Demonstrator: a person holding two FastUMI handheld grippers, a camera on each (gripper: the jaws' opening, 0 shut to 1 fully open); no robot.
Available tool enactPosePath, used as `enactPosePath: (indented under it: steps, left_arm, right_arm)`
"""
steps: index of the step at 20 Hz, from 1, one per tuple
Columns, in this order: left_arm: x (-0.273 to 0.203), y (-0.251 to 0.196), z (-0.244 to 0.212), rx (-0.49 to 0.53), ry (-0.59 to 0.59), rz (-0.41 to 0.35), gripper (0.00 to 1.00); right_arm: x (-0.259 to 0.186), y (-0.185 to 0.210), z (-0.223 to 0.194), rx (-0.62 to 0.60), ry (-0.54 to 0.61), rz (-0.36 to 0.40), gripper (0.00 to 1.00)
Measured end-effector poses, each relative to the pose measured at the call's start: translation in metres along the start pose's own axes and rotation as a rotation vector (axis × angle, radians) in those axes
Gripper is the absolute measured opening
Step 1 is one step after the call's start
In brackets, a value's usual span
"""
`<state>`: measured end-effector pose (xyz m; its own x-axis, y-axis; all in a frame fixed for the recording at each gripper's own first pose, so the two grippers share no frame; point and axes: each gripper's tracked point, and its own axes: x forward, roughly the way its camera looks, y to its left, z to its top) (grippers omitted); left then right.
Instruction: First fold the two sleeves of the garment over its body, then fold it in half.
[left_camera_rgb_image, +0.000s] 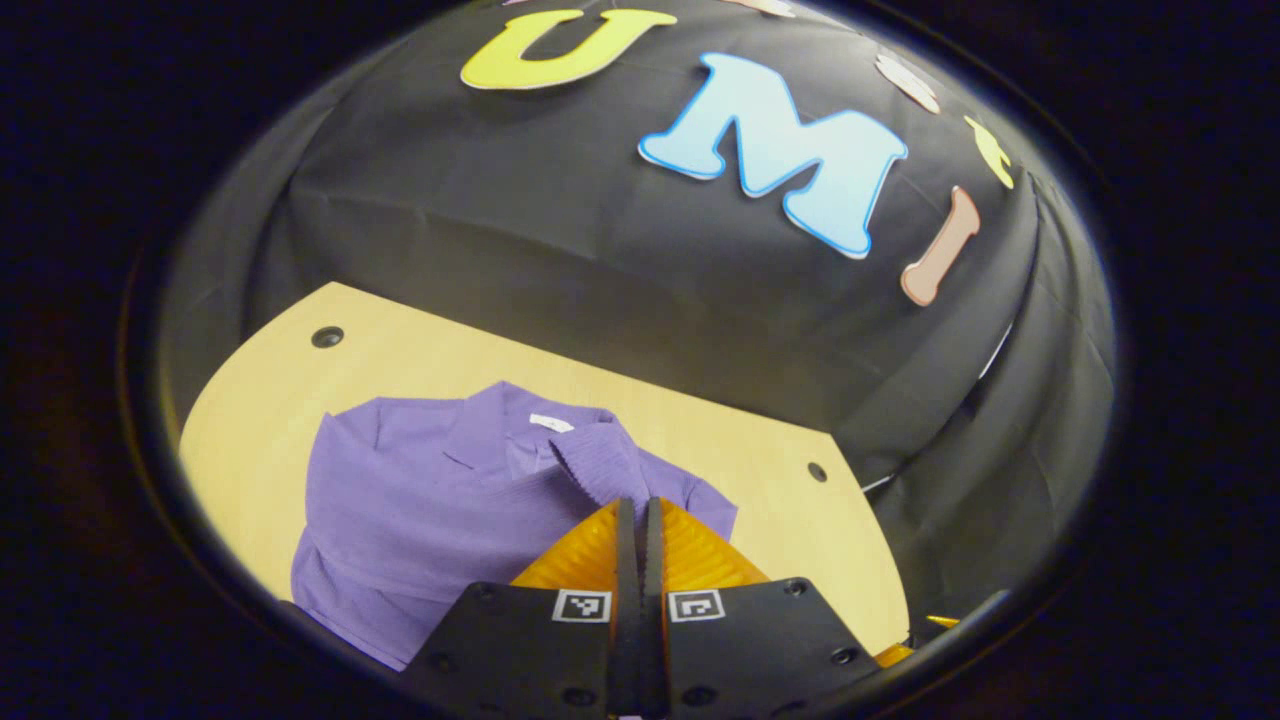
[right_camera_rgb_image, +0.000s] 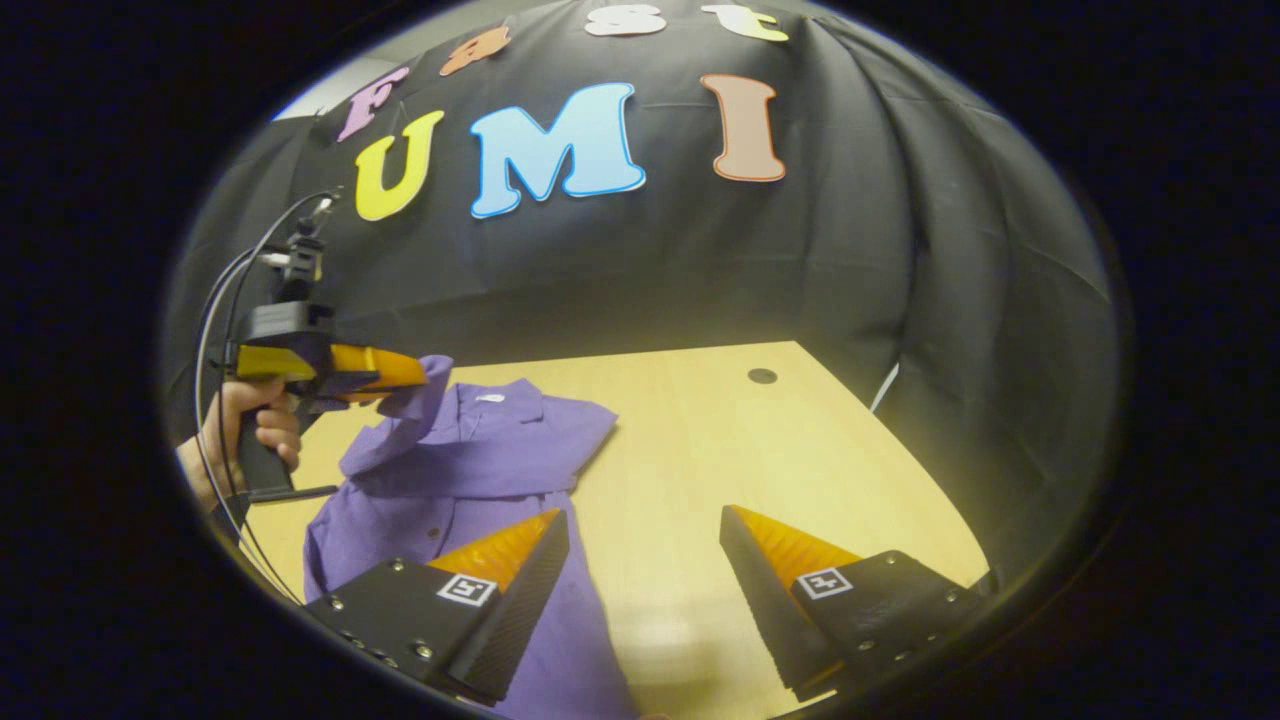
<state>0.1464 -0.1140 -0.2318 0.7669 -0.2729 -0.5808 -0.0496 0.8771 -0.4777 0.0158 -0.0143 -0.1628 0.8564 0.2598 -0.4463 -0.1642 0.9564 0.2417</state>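
Purple sleeve (left_camera_rgb_image: 598, 462) pinched in left claw (left_camera_rgb_image: 640, 515); right claw (right_camera_rgb_image: 642, 535) wide.

Light wooden table (right_camera_rgb_image: 800, 450), purple garment (right_camera_rgb_image: 470, 470) lying on it

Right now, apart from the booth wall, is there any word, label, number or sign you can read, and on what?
The white neck label on the purple garment: too small to read.
The square markers on the left tongs: black-and-white code patterns, no letters or numbers.
The square markers on the right tongs: the same, no text.
The table: no writing.
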Motion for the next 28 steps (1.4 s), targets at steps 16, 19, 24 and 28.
enactPosePath:
  steps: [16,19,24,28]
  left_arm:
    - [0.034,-0.030,-0.097,0.221,0.177,-0.083,0.46]
    - [0.018,-0.024,-0.085,0.232,0.138,-0.085,0.98]
    - [-0.028,0.002,-0.076,0.219,0.107,-0.086,0.96]
    - [-0.085,0.045,-0.084,0.235,0.099,-0.045,0.96]
  right_arm:
    - [-0.026,0.004,-0.031,0.012,0.032,-0.035,0.93]
    - [-0.031,0.009,-0.036,0.004,0.036,-0.052,0.93]
    - [-0.038,0.020,-0.053,-0.003,0.056,-0.069,0.93]
    - [-0.040,0.029,-0.083,0.016,0.107,-0.065,0.93]
